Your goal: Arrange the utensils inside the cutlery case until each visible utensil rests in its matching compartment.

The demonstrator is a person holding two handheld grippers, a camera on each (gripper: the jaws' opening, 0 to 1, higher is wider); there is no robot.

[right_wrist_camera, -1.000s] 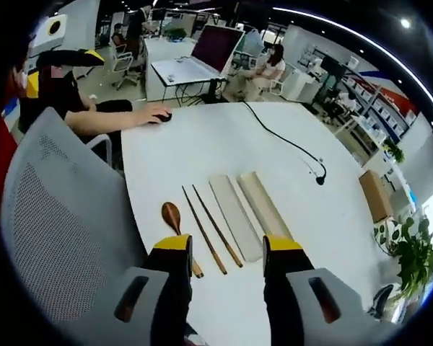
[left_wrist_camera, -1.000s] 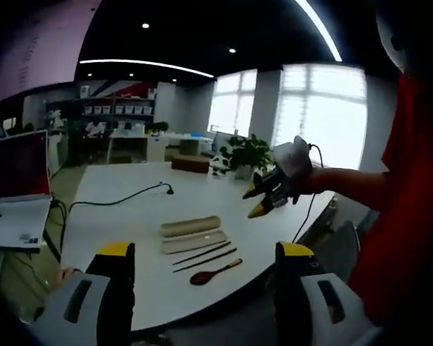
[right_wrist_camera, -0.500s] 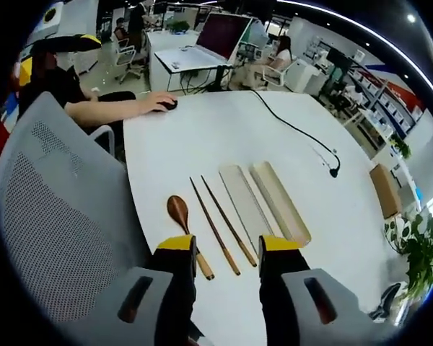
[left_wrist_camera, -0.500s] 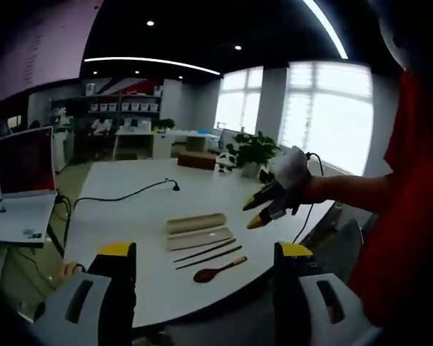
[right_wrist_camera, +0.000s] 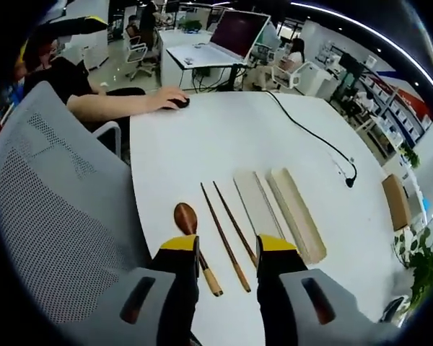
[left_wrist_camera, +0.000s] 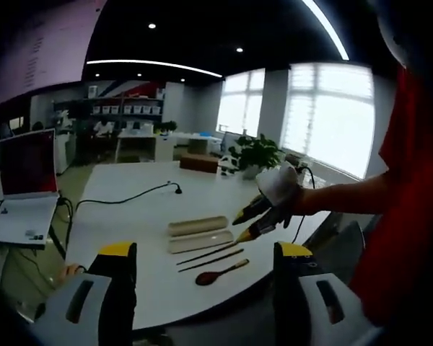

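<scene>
On the white table [right_wrist_camera: 202, 137] lie a wooden spoon [right_wrist_camera: 186, 218], two dark chopsticks [right_wrist_camera: 224, 231], a flat beige case part [right_wrist_camera: 256, 205] and a deeper beige case part [right_wrist_camera: 296, 213], side by side. My right gripper [right_wrist_camera: 227, 245] hovers open above the near ends of the chopsticks and the spoon handle, holding nothing. In the left gripper view the right gripper [left_wrist_camera: 244, 225] hangs over the chopsticks [left_wrist_camera: 206, 254], beside the spoon [left_wrist_camera: 220, 272] and the case parts [left_wrist_camera: 197, 225]. My left gripper [left_wrist_camera: 204, 250] stays back from the table edge, open with nothing in it.
A grey mesh chair [right_wrist_camera: 50, 216] stands at the table's near edge. A person's hand rests on a mouse [right_wrist_camera: 175, 103]. A black cable [right_wrist_camera: 310, 133] crosses the table. A laptop [left_wrist_camera: 22, 187], a brown box [left_wrist_camera: 198, 163] and a plant [left_wrist_camera: 256, 153] sit farther off.
My right gripper has come down closer to the chopsticks and spoon, its jaws slightly narrower. The left gripper has barely moved. The utensils lie as before.
</scene>
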